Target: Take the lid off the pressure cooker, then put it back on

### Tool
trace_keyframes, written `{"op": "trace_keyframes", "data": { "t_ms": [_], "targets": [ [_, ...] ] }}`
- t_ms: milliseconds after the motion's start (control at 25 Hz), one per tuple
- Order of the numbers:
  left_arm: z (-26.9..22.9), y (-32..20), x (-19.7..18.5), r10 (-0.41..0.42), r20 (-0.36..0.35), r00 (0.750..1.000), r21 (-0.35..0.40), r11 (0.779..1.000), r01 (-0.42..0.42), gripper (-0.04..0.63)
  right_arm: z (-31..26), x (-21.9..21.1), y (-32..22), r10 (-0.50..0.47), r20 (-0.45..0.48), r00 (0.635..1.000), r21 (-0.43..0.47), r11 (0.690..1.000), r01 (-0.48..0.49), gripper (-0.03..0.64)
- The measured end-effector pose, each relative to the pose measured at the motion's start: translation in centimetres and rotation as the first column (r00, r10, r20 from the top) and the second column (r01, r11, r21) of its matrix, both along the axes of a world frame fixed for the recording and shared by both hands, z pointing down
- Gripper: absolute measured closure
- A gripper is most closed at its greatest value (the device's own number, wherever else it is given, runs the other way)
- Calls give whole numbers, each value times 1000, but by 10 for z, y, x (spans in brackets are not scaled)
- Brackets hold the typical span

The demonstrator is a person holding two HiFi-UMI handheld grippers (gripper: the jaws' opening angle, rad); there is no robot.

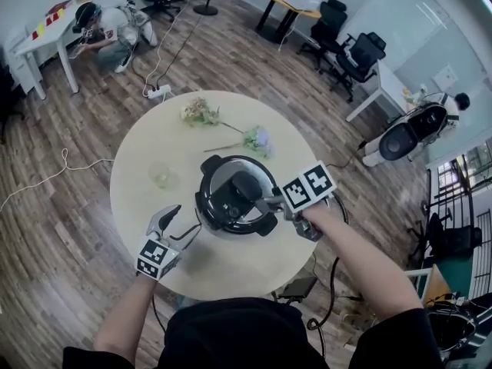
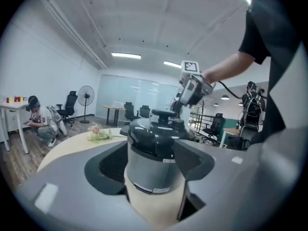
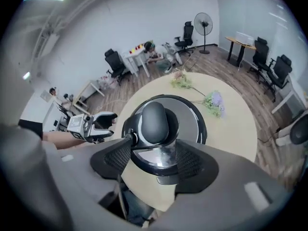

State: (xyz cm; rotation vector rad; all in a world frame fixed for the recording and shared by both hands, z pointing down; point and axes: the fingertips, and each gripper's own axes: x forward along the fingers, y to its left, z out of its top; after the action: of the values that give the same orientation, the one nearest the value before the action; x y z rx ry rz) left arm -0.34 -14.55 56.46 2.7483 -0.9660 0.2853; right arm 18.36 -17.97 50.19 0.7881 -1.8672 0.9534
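The pressure cooker (image 1: 231,206) stands in the middle of the round table (image 1: 146,152), its steel body (image 2: 154,170) under a black lid (image 3: 185,112) with a rounded black handle (image 3: 155,121). My right gripper (image 1: 266,204) comes in from the right and is shut on the near end of that lid handle, pads on both sides. Whether the lid stands clear of the body I cannot tell. My left gripper (image 1: 183,220) hovers left of the cooker, apart from it, jaws open and empty; it also shows as the left gripper (image 3: 111,120) in the right gripper view.
Two flower sprigs (image 1: 201,112) (image 1: 257,139) lie on the far side of the table, and a clear glass (image 1: 161,177) stands left of the cooker. A black cable (image 1: 338,210) trails off the table's right edge. A person (image 1: 114,33) crouches on the floor far left.
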Motion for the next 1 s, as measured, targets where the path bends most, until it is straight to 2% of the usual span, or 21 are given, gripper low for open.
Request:
{"op": "trace_keyframes", "data": {
  "t_ms": [40,120,200,320,400,520,600,680,720,800,1000],
  "targets": [
    [-13,-2,-5,-24,-16,1000,7,1000,24,311,-5,3,6,25,55,998,46,999,-28,330],
    [-41,-6,-12,-65,-43,997,31,997,67,369,-15,10,13,72,128,989,189,977,-95,413],
    [-70,-10,-12,-83,-55,995,76,993,87,464,-26,18,15,110,165,980,340,926,-161,496],
    [-109,-12,1,-76,-55,996,156,984,83,552,-43,24,19,148,256,955,484,836,-260,509],
    [-132,-12,12,-82,-78,994,192,977,96,594,-57,30,22,158,306,939,583,749,-316,532],
    [-163,-15,25,-107,-111,988,232,964,130,594,-83,37,30,144,311,939,747,574,-335,578],
    [-182,-15,33,-134,-110,985,273,949,160,594,-100,41,38,131,307,943,820,467,-332,585],
    [-198,-12,40,-157,-95,983,315,932,179,595,-112,47,45,131,331,934,851,386,-356,588],
    [-203,-9,42,-162,-94,982,330,926,184,595,-115,49,48,130,348,928,857,357,-371,589],
    [-209,-4,46,-163,-103,981,339,922,189,595,-117,54,56,135,368,920,862,321,-392,595],
    [-213,4,51,-175,-106,979,357,912,202,595,-119,75,67,152,401,903,862,272,-429,607]
  ]
}}
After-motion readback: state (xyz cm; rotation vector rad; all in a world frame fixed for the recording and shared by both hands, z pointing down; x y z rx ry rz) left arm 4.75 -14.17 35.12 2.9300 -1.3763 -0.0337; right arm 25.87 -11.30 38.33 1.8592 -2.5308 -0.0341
